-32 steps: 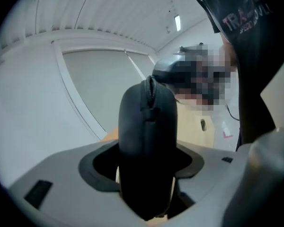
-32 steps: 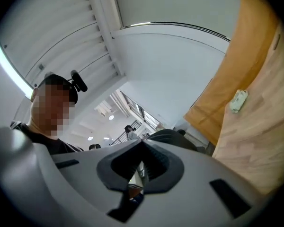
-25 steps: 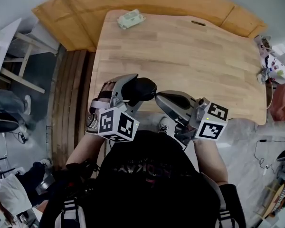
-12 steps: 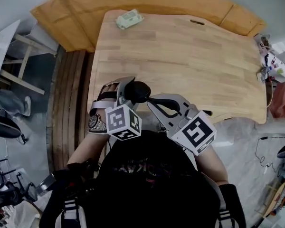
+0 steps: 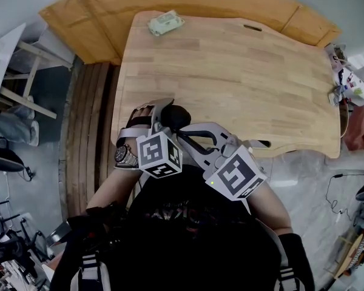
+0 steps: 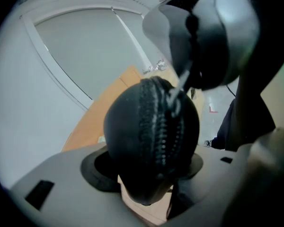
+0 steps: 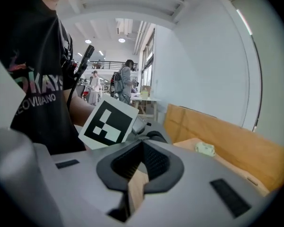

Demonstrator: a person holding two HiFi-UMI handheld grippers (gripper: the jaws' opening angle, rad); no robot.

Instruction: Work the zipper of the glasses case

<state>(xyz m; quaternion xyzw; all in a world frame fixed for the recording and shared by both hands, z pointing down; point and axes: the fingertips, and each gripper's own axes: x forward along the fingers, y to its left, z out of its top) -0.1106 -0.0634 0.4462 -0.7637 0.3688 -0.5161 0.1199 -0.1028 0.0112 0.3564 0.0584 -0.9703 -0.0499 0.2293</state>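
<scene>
Wooden table (image 5: pixel 230 71) bears a small pale-green object (image 5: pixel 165 23) near its far edge, orange-brown board (image 5: pixel 91 29) beyond it.

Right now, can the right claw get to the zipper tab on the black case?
Looks like yes. The left claw holds the case up toward the right claw, whose shut tips seem to be pinching the zipper tab. Nothing sits between them.

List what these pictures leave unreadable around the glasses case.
Zipper pull: in the right gripper view, hidden behind the right tongs' shut tips.
Glasses case: in the head view, mostly covered by the left tongs; how far it is unzipped, blurred in the left gripper view.
Pale object on the table: too small to identify.
</scene>
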